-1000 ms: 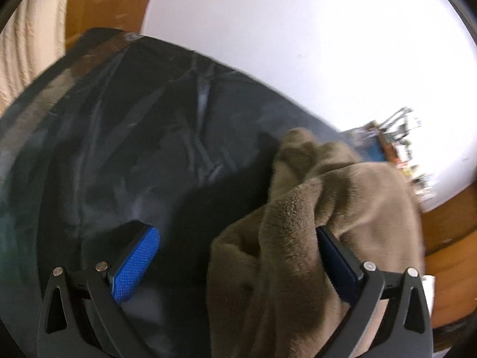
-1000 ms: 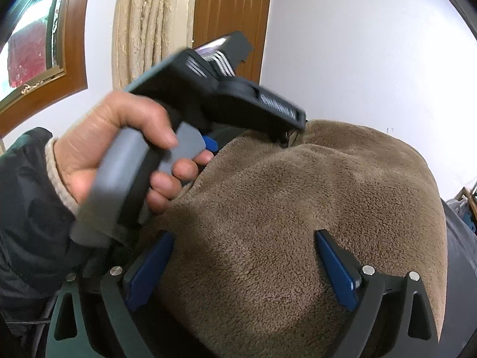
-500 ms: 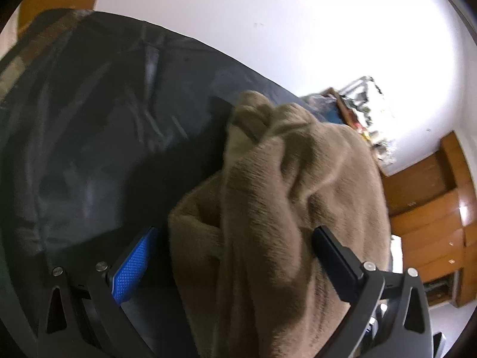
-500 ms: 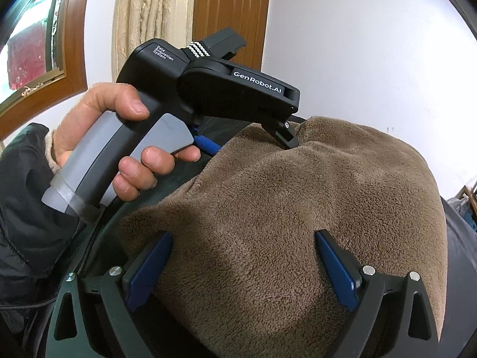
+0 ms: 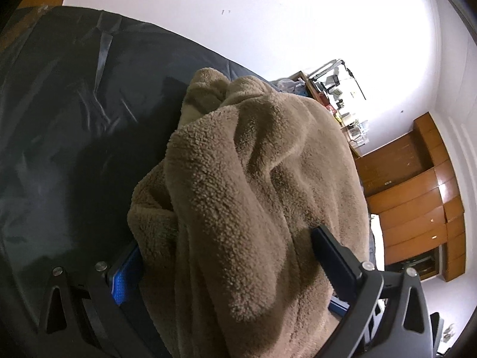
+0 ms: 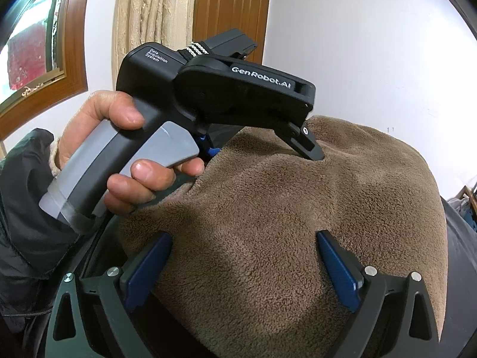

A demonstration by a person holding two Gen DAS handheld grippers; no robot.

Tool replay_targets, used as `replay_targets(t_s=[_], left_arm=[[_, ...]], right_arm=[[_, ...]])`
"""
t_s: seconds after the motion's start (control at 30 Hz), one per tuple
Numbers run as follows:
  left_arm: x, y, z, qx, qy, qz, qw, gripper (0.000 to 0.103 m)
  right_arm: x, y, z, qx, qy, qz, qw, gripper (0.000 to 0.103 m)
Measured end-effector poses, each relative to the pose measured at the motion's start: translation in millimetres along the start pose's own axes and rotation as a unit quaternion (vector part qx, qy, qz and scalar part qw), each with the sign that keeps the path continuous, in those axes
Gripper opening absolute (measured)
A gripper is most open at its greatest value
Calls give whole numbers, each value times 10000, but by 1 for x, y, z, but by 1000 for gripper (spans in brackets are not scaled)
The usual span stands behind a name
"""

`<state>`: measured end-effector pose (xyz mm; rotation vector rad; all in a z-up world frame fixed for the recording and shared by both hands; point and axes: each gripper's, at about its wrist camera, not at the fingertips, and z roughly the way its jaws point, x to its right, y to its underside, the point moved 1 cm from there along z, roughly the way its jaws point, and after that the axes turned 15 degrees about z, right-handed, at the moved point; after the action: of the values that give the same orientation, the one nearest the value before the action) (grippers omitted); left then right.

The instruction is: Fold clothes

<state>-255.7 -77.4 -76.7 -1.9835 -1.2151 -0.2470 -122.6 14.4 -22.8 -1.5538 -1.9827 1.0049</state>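
A brown fleece garment (image 5: 253, 164) is bunched up over a dark sheet (image 5: 74, 104). My left gripper (image 5: 226, 238) is open, its fingers wide apart, and the fleece fills the gap and partly covers the left blue pad (image 5: 125, 277). My right gripper (image 6: 244, 235) is open too, with the same fleece (image 6: 298, 194) mounded between and above its blue pads. In the right wrist view a hand (image 6: 119, 113) holds the left gripper's black housing (image 6: 238, 89). One black finger (image 6: 310, 149) of it presses into the top of the fleece.
A wooden wardrobe (image 5: 417, 194) and a cluttered shelf (image 5: 337, 89) stand beyond the sheet by a white wall. Behind the hand are a beige curtain (image 6: 149, 15), a wooden door (image 6: 229, 6) and a window (image 6: 29, 44). A dark padded sleeve (image 6: 26, 208) fills the lower left.
The left gripper has swung right and moved into the fleece, which now fills its gap and reaches the left pad. In the right wrist view it has risen and steadied.
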Motion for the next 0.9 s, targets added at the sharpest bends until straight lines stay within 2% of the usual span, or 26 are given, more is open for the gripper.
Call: replay_targets(t_s=[0.13, 0.2, 0.23, 0.37, 0.57, 0.73, 0.9], left_arm=[[-2, -3, 2, 51, -58, 27, 10000, 100], [-3, -4, 4, 50, -24, -20, 10000, 94], [-5, -1, 3, 49, 171, -87, 9998, 92], [-7, -2, 4, 63, 378, -115, 9992, 87], [-5, -4, 8, 56, 113, 71, 9999, 81], [-4, -5, 12, 93, 39, 159, 9998, 77], [-6, -6, 14, 127, 17, 196, 9997, 75]], right_arm=[[-1, -1, 3, -7, -8, -7, 10000, 101], [-2, -1, 5, -9, -9, -11, 10000, 101], [-2, -1, 5, -10, -10, -14, 10000, 102], [-3, -2, 8, -3, -16, 0, 10000, 102], [-5, -4, 13, -2, -10, -2, 10000, 102], [-5, -5, 16, 33, -22, 5, 10000, 102], [5, -13, 6, 146, -266, 22, 9995, 102]])
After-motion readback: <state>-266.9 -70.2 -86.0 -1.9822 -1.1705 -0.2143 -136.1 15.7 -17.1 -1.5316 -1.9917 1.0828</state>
